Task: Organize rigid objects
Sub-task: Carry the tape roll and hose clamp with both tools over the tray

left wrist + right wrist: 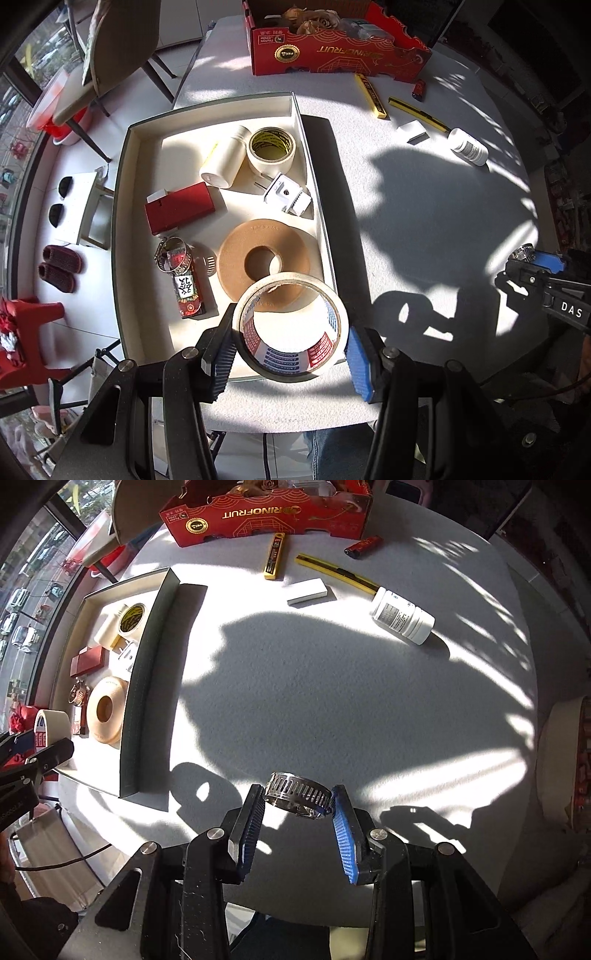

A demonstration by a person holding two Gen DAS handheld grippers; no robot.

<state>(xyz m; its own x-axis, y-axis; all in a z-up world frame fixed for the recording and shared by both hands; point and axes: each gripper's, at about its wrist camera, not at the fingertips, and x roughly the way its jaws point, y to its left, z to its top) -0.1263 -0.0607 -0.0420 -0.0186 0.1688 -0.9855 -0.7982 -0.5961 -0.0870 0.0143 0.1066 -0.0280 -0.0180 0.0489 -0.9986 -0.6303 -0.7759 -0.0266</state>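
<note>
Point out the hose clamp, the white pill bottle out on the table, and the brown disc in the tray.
hose clamp (297, 794): right wrist view, slotted metal band.
white pill bottle (402, 616): right wrist view, labelled side.
brown disc (255, 236): left wrist view, flat top face.

Shiny slotted metal clamp (297, 795); matt paper tape roll (291, 328); felt-like table (332, 686).

red box (266, 517) side: "RINOFRUIT", upside down, plus gold round seal, unreadable; same box (332, 55) in left view: small "Chile" near the seal; right gripper (550, 291) body: "DAS"; tape roll (291, 332) core print too blurred
</note>
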